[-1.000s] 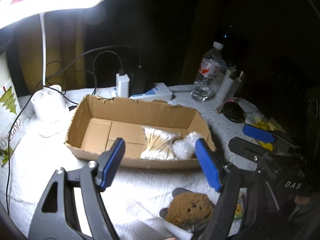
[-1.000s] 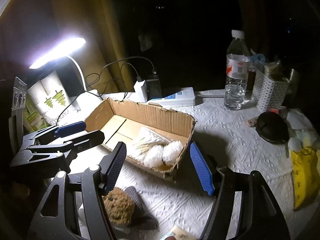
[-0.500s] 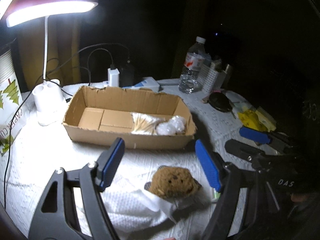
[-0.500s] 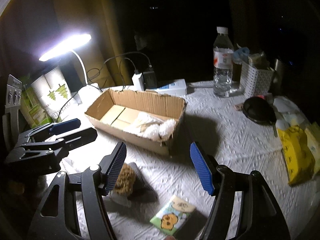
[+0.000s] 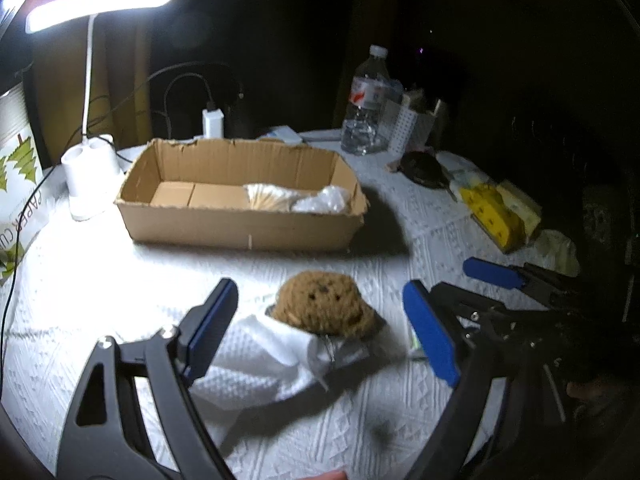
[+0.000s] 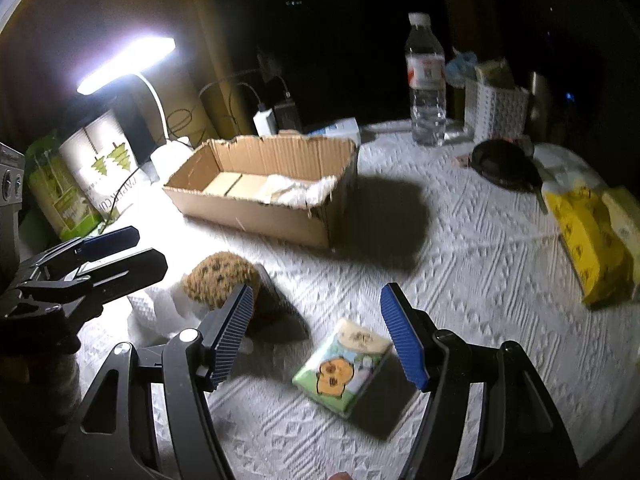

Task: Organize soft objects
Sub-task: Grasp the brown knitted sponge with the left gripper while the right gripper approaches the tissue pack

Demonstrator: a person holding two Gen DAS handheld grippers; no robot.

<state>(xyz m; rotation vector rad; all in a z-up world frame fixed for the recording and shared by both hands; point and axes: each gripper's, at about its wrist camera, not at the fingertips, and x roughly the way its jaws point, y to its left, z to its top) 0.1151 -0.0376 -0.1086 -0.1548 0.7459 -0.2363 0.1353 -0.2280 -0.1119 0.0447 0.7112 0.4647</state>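
At your far left the lit desk lamp (image 5: 96, 0) stands beside the cardboard box (image 5: 240, 224), which already holds a bag of cotton swabs (image 5: 268, 198) and a clear plastic bundle (image 5: 324, 202) at its right end. Your left gripper (image 5: 320, 328) hovers with jaws spread wide and nothing between the pads — the brown knitted toy (image 5: 320, 304) sits on the white tablecloth (image 5: 80, 280) ahead of them, resting on the edge of a folded white cloth (image 5: 256, 364), in front of the box and apart from it. Further right, your right gripper (image 6: 316, 332) is likewise spread open and empty, with the tissue pack (image 6: 344, 364) printed with an orange cartoon lying flat on the tablecloth between its blue pads, untouched. Beyond, a water bottle (image 6: 426, 80) stands upright, and a yellow packet (image 6: 588, 236) lies near the right edge.
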